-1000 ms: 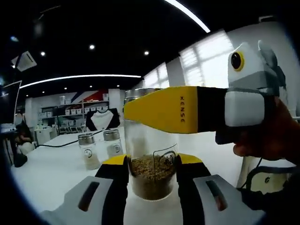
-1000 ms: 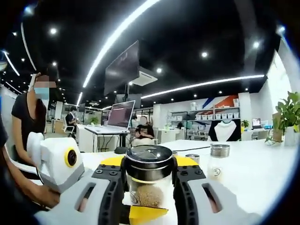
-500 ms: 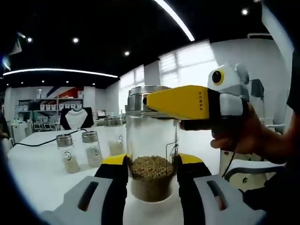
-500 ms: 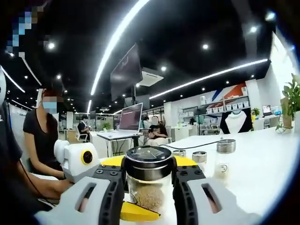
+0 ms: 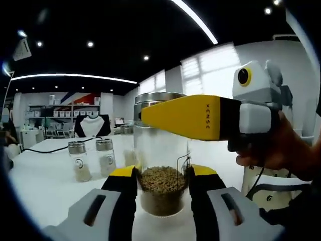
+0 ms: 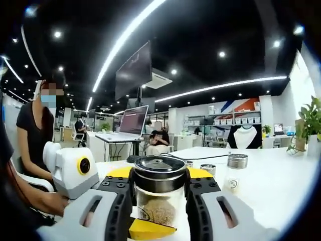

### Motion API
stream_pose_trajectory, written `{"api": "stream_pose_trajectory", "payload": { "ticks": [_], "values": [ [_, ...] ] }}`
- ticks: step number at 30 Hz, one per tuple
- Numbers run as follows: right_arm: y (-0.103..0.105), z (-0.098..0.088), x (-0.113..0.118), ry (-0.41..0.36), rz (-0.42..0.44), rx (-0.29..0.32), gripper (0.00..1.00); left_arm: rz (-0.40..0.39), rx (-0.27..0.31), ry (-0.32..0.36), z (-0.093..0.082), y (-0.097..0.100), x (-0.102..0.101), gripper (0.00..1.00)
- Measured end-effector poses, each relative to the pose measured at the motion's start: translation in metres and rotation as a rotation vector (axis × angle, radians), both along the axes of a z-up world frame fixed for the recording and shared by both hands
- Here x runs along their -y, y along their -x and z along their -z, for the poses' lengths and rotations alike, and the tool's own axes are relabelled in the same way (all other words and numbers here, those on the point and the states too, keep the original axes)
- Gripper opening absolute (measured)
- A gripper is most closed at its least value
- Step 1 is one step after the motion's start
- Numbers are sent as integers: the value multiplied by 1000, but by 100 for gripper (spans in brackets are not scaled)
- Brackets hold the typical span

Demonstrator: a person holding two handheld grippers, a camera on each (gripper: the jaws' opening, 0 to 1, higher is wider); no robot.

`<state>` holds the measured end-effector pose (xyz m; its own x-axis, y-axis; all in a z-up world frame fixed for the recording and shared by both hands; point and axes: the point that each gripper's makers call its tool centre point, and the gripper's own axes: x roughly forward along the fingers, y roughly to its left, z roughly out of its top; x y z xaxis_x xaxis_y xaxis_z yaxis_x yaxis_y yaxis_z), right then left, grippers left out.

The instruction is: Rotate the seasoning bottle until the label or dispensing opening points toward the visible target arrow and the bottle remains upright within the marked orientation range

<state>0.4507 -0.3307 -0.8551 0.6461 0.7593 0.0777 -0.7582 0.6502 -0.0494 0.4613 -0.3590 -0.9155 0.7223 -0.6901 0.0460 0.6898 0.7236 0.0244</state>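
At frame centre, the left gripper [image 5: 161, 187] grasps the upright bottle [image 5: 161, 165] low down; the right gripper [image 6: 159, 187] clenches its lid [image 6: 159, 173].

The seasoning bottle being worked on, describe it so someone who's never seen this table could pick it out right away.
Start at the long white table. Nearest the front stands a clear glass seasoning bottle with a metal lid, its bottom part filled with brown granules. Unlike the two small shakers farther back, it is much larger and is held between both tools: the left tool at its base, the right tool near its lid.
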Motion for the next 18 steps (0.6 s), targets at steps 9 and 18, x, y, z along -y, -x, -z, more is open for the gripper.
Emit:
{"api": "stream_pose_trajectory", "payload": {
  "ticks": [9, 18],
  "values": [
    [-7, -2, 6, -25, 16, -40, 36, 79, -6, -27, 2, 1, 2, 43],
    [-30, -14, 26, -12, 62, -19, 36, 83, -52, -194, 25, -4, -3, 75]
  ]
}}
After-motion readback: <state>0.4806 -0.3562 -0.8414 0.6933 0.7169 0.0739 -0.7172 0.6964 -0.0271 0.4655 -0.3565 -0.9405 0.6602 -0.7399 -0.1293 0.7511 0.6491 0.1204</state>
